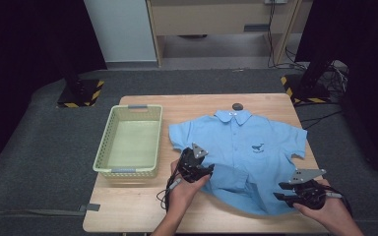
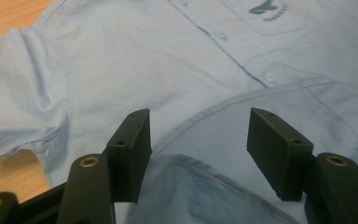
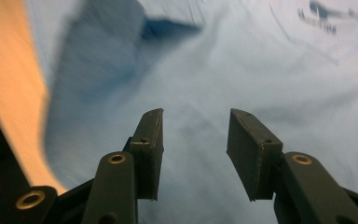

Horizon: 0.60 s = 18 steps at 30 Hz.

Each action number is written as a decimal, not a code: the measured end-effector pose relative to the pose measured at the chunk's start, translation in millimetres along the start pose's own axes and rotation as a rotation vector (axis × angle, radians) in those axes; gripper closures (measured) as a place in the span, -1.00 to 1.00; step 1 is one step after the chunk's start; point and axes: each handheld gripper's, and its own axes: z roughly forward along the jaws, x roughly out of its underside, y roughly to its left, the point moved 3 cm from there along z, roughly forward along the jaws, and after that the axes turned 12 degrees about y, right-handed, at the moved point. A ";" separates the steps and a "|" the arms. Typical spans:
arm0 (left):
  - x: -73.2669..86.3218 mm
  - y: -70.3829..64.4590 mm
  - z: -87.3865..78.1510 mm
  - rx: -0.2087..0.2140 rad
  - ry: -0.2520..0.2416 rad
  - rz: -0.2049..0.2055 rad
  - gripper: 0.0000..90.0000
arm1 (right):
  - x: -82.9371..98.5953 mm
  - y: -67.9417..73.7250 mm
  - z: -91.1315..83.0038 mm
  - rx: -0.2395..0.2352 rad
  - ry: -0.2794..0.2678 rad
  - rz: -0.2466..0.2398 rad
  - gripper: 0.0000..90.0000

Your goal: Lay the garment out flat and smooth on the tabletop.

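Left hand-held gripper (image 1: 207, 169) spread wide over the lower left front of the blue shirt (image 1: 238, 147), gripping nothing. Right hand-held gripper (image 1: 281, 191) likewise parted, empty, at the shirt's lower right hem. Shirt spread flat on the table (image 1: 128, 206), collar away, beside a basket (image 1: 128, 142). Both hands (image 1: 184, 189) entering from the near edge.

Your left gripper (image 2: 198, 140) hangs low over the light blue shirt (image 2: 135, 60), jaws parted with bare cloth between them. A curved hem fold runs under the jaws. The buttoned placket (image 2: 221, 35) crosses above; the wooden table (image 2: 9, 18) shows at upper left.
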 end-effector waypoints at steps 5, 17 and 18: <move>-1.6 10.4 6.9 -0.009 0.005 -0.030 -0.17 | 3.6 -0.9 6.5 -0.007 0.021 0.003 0.22; 11.4 24.2 -1.0 -0.013 0.023 -0.034 -0.30 | 6.7 -5.8 7.3 0.001 0.046 0.028 0.12; 12.7 23.7 0.4 -0.003 0.032 -0.036 -0.24 | 6.8 -6.0 7.2 -0.002 0.043 0.031 0.12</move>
